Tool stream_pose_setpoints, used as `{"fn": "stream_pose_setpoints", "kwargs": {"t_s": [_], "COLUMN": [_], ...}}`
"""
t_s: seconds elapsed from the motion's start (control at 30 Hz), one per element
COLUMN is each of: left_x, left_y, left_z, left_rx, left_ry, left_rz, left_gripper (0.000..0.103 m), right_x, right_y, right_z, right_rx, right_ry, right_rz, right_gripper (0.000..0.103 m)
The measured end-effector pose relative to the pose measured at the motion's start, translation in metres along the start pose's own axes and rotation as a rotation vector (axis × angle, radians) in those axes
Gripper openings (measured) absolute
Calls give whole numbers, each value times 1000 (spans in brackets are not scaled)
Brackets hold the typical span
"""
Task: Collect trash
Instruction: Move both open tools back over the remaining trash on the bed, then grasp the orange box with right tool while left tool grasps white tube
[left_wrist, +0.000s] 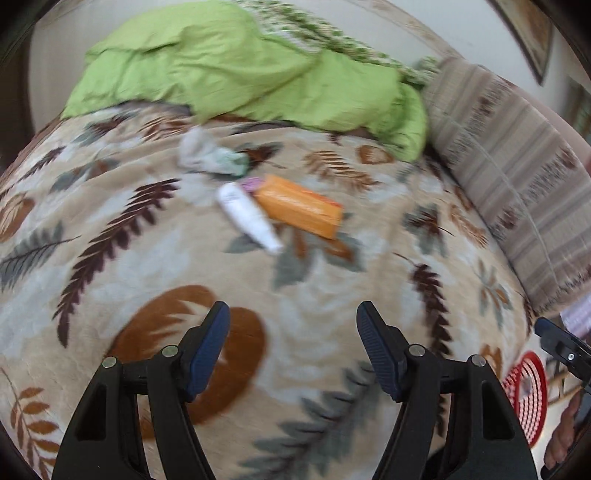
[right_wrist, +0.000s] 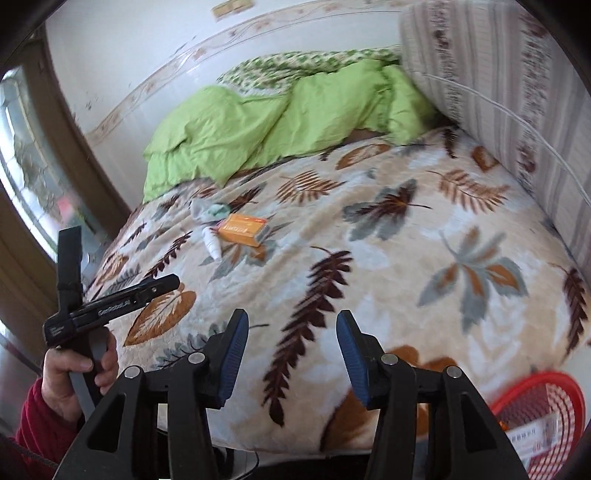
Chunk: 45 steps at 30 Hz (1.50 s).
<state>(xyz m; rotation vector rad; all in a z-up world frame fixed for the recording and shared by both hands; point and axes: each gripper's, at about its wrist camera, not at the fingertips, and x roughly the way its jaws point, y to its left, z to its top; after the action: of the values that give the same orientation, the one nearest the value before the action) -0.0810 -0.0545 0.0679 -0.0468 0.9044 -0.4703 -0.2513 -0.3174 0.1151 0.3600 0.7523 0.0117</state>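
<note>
Trash on bed: orange box light, stiff, pinch across narrow sides; 12 o'clock of left gripper. Both grippers gape empty.

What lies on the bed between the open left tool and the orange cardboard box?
Nothing but bare leaf-patterned blanket separates the left tool from the orange cardboard box; the left wrist view shows this stretch plainly.

On the bedspread, the box touches the tube.
</note>
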Motion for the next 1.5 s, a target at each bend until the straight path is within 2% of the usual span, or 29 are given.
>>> {"fn": "stream_pose_setpoints", "kwargs": {"t_s": [0.17,0.33,0.43,0.53,0.63,0.73,0.8,0.83,0.9,0.97,1.03,1.13,1.2,1.27,1.33,1.43,1.5], "left_x": [13,21,25,24,24,22,20,19,18,18,17,17,17,16,16,18,20], "left_y": [39,59,67,71,74,79,82,83,85,85,85,85,86,87,90,95,98], "left_z": [10,22,24,25,25,25,25,25,24,24,23,24,25,26,27,30,33], "left_rx": [-71,-108,-136,-135,-141,-150,-160,-165,-177,-181,-182,-188,-197,-207,-209,-209,-215], "left_ry": [-23,-37,-25,-22,-16,-16,-21,-22,-21,-21,-23,-30,-33,-36,-40,-40,-46], "left_rz": [88,131,115,117,108,100,99,96,91,92,91,98,105,94,98,64,65], "left_gripper": [70,70,70,70,70,70,70,70,70,70,70,70,70,70,70,70,70], "right_x": [67,155,205,253,288,297,291,289,284,276,278,281,277,276,277,267,262], "right_y": [33,56,64,66,60,64,78,86,104,113,116,113,120,122,125,151,161], "right_z": [41,88,116,136,140,130,114,106,88,82,78,68,64,65,67,62,55], "right_rx": [-119,-136,-127,-138,-102,-98,-149,-187,-278,-325,-338,-316,-355,-322,-280,-312,-304], "right_ry": [40,96,99,121,205,268,295,302,298,233,241,296,262,240,240,283,303], "right_rz": [32,70,86,51,78,131,170,164,114,49,-22,-10,-55,-75,-36,99,143], "right_gripper": [63,64,64,64,64,64,64,64,64,64,54,53,53,51,50,50,50]}}
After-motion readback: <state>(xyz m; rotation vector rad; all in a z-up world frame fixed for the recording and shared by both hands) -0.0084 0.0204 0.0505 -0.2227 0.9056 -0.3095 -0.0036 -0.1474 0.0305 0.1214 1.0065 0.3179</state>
